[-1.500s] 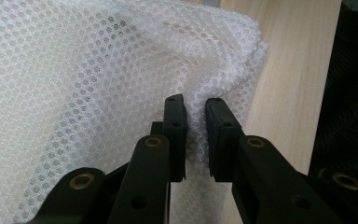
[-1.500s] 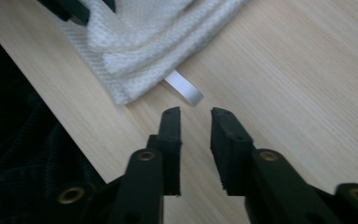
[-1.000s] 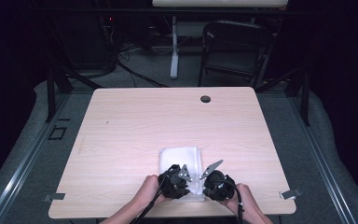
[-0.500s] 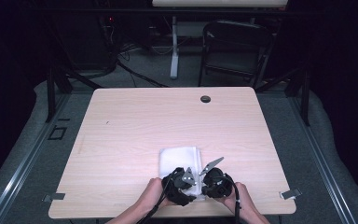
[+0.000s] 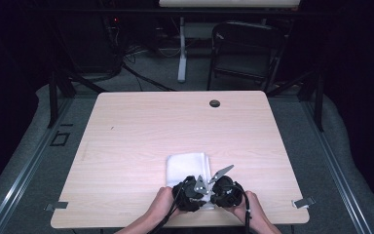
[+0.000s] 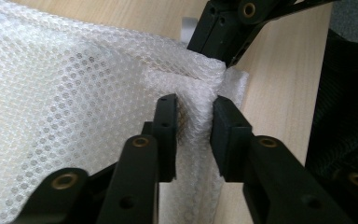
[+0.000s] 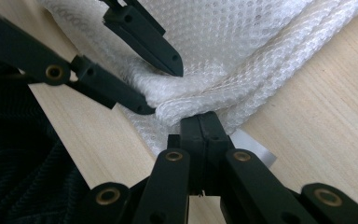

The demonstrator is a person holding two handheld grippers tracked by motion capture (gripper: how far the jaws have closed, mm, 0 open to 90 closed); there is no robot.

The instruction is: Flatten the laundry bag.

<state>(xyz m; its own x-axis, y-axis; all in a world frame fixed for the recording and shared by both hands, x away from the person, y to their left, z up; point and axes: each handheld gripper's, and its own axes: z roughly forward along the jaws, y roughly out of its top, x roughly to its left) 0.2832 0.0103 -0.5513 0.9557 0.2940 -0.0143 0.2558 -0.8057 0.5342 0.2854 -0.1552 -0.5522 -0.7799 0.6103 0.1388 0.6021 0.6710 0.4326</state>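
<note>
A folded white mesh cloth lies near the front edge of the wooden table. Both hands hold their grippers side by side at the cloth's near edge. My left gripper has a raised fold of the cloth between its pads. Its jaws have just been closing and now pinch that fold. My right gripper has its jaws pressed together on the cloth's edge, just beside the left gripper. In the high view the left gripper and the right gripper almost touch.
A small white tag sticks out from under the cloth by the right jaws. A round cable hole sits at the table's far edge. A black chair and floor cables lie beyond. Metal clips mark the front corners.
The left hand and its gripper have shifted slightly to the right, closer to the right gripper. The right gripper and the cloth have kept still.
</note>
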